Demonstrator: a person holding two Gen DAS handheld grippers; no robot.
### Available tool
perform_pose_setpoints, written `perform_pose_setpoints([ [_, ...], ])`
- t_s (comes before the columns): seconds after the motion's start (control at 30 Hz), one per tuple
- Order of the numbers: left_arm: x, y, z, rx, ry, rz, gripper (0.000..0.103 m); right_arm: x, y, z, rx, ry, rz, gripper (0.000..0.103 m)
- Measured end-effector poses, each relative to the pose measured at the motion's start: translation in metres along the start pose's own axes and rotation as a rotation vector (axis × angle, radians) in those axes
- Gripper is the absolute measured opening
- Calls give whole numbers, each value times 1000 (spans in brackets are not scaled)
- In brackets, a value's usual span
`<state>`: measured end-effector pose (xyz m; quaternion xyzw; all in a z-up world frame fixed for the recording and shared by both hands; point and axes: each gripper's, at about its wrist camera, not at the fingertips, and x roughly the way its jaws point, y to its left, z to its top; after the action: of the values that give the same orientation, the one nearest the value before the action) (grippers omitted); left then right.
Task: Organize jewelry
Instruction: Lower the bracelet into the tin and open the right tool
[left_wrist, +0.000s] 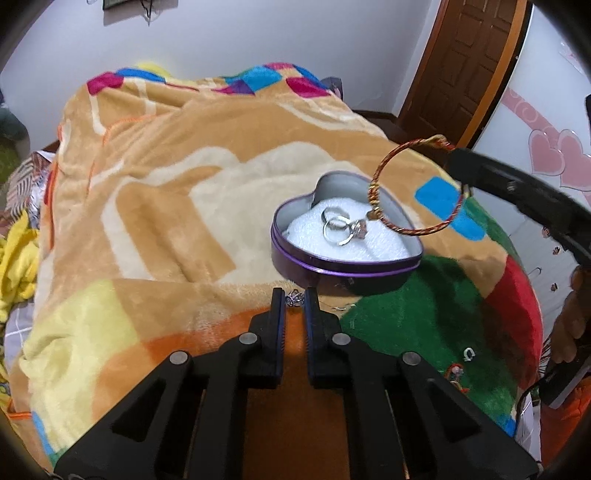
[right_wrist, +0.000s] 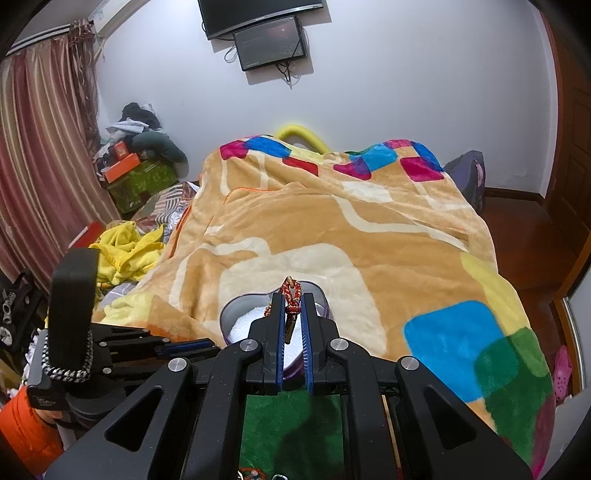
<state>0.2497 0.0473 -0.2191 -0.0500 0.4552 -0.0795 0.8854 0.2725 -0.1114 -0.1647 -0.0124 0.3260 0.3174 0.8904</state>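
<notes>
A purple heart-shaped tin (left_wrist: 345, 265) with white padding sits open on the blanket; two silver rings (left_wrist: 341, 229) lie inside it. My right gripper (right_wrist: 293, 306) is shut on a red-and-gold braided bracelet (left_wrist: 413, 184) and holds it in the air over the tin's right side; the tin also shows in the right wrist view (right_wrist: 236, 314). My left gripper (left_wrist: 294, 299) stands just in front of the tin, jaws nearly closed around a small silver ring (left_wrist: 294, 296) at the fingertips.
A patterned fleece blanket (left_wrist: 184, 192) covers the bed. Small jewelry pieces (left_wrist: 468, 353) lie on the green patch at right. A wooden door (left_wrist: 469, 62) stands behind. Yellow cloth (right_wrist: 125, 251) and clutter lie left of the bed.
</notes>
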Motion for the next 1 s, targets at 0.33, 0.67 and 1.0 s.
perform_pose_setpoints([
  [0.33, -39, -5, 30, 6, -133, -10, 8, 16, 6, 2, -9, 24, 20, 7],
  [0.67, -8, -8, 40, -3, -93, -27, 8, 34, 2, -5, -35, 103, -15, 8],
  [1.0, 9, -8, 34, 5, -47, -38, 8, 43, -8, -10, -22, 172, -14, 8],
])
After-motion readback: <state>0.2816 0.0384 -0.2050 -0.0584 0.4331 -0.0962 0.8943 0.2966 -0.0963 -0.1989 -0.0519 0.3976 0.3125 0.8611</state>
